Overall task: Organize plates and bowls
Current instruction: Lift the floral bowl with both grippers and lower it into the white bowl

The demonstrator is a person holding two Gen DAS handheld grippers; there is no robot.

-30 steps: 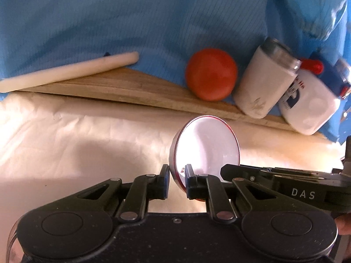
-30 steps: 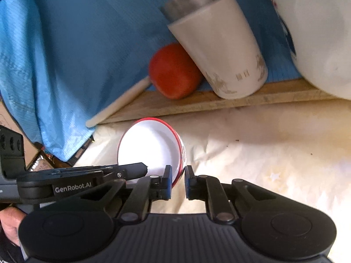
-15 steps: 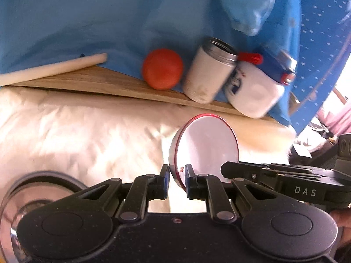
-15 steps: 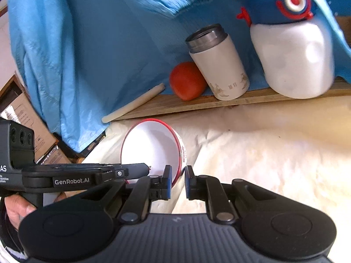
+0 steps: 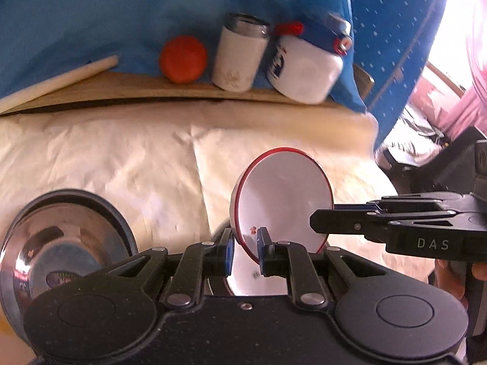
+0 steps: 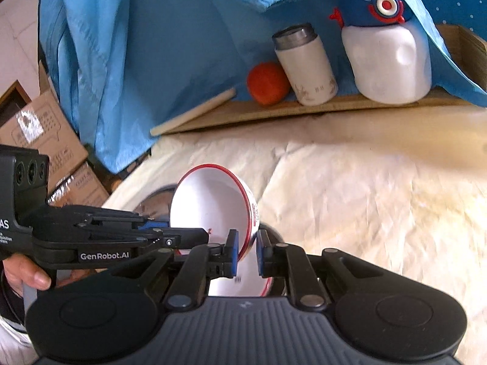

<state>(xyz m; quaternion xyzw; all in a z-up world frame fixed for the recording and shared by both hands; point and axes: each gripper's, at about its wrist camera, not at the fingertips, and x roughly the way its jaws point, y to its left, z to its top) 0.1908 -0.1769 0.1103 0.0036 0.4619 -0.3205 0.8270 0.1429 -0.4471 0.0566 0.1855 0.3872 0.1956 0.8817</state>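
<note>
On left gripper [image 6: 170, 240]: "GenRobot.AI"

Along the far wooden ledge [image 6: 304, 111] stand an orange-red ball [image 6: 268, 83], a white tumbler with a steel rim [image 6: 305, 65] and a white jug with a blue lid [image 6: 389, 57] — left to right. A pale stick [image 6: 194, 112] lies at the ledge's left end. Blue cloth [image 6: 158, 39] hangs behind; cardboard boxes [image 6: 45, 140] sit far left — beside a crumpled cream sheet [image 6: 365, 188].

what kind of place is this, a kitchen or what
Likely a makeshift home setup, not a proper kitchen: a table under crumpled white covering, a blue garment hung behind, cardboard boxes alongside.
</note>
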